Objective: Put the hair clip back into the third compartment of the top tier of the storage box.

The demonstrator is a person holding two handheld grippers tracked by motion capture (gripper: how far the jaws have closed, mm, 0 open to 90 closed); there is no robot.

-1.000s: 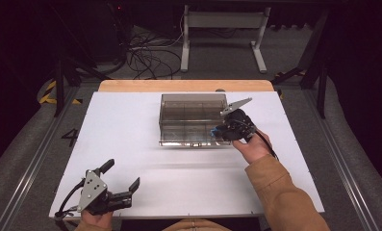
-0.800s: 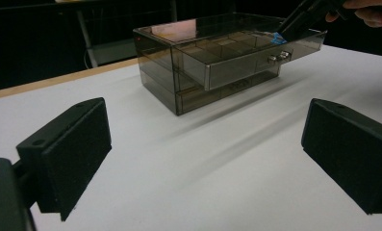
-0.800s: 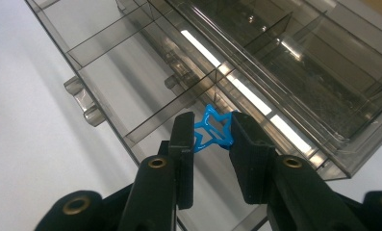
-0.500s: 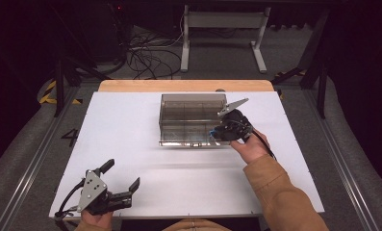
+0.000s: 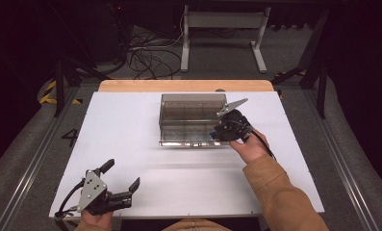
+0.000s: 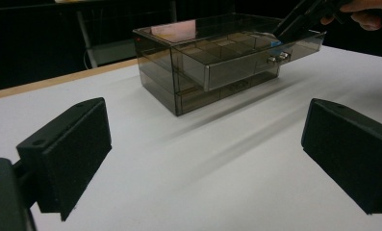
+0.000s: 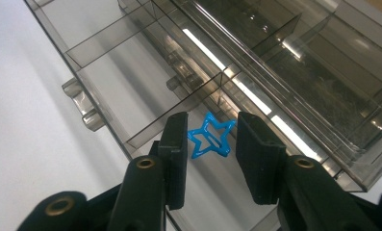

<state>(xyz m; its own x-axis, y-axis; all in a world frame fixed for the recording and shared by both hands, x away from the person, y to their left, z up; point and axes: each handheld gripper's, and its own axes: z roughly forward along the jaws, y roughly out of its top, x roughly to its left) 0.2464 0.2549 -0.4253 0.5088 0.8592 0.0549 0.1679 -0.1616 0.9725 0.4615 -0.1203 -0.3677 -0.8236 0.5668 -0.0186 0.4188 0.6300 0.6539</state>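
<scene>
A smoky clear drawer box [image 5: 191,103] stands at the table's middle back, its upper drawer [image 7: 131,91] pulled out toward me. My right gripper [image 5: 218,132] reaches into the drawer's right end. Its jaws have just been opening. A blue star-shaped clip [image 7: 209,137] lies between them in a drawer compartment, and the pads [image 7: 178,144] do not press on it. The left gripper view shows the box [image 6: 179,91], the open drawer [image 6: 236,67] and the right gripper [image 6: 299,21] above it. My left gripper [image 5: 122,174] rests open near the front left edge, holding nothing.
The drawer has several divided compartments and a small handle [image 7: 82,108] at its front. The white table [image 5: 131,139] ends in a wooden strip [image 5: 184,85] at the back. Cables and a metal stand [image 5: 222,33] lie on the floor beyond.
</scene>
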